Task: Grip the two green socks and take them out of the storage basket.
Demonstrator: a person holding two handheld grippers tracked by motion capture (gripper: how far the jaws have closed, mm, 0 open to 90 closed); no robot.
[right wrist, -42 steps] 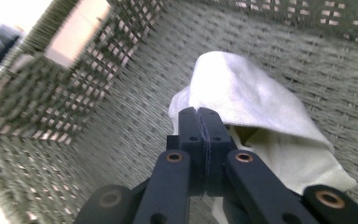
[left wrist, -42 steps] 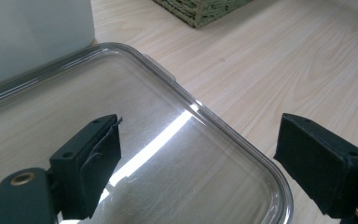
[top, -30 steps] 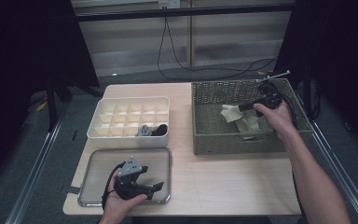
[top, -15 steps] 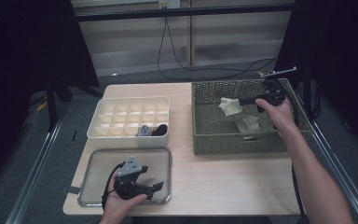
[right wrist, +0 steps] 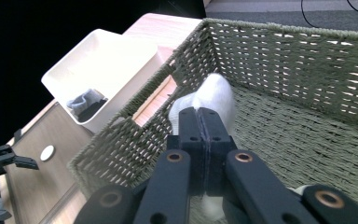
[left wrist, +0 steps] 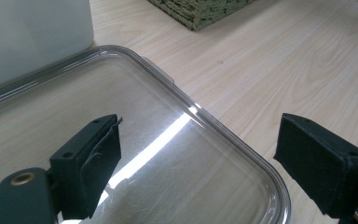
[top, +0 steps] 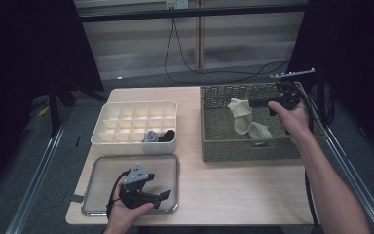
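Observation:
My right gripper point(top: 250, 104) is shut on a white sock point(top: 242, 117) that hangs from it above the woven basket point(top: 224, 146). In the right gripper view the closed jaws point(right wrist: 200, 112) pinch the white sock point(right wrist: 216, 95) over the basket's floor point(right wrist: 298, 130). A second white sock point(top: 261, 130) lies in the basket. My left gripper point(top: 158, 187) rests open on a clear plastic lid point(top: 102, 187) at the front left. The left gripper view has its fingers point(left wrist: 95, 161) spread wide over the lid point(left wrist: 177, 154), with nothing between them.
A white divided organizer box point(top: 126, 117) stands behind the lid, with a grey sock point(top: 150, 136) and a black sock point(top: 168, 135) in its front compartments. The basket's near wall point(right wrist: 135, 135) stands between the right gripper and the organizer point(right wrist: 102, 56). Bare tabletop point(top: 243, 190) lies at front right.
My right gripper has risen and shifted slightly left with the white sock, lifting it off the basket floor. The left gripper has stayed put.

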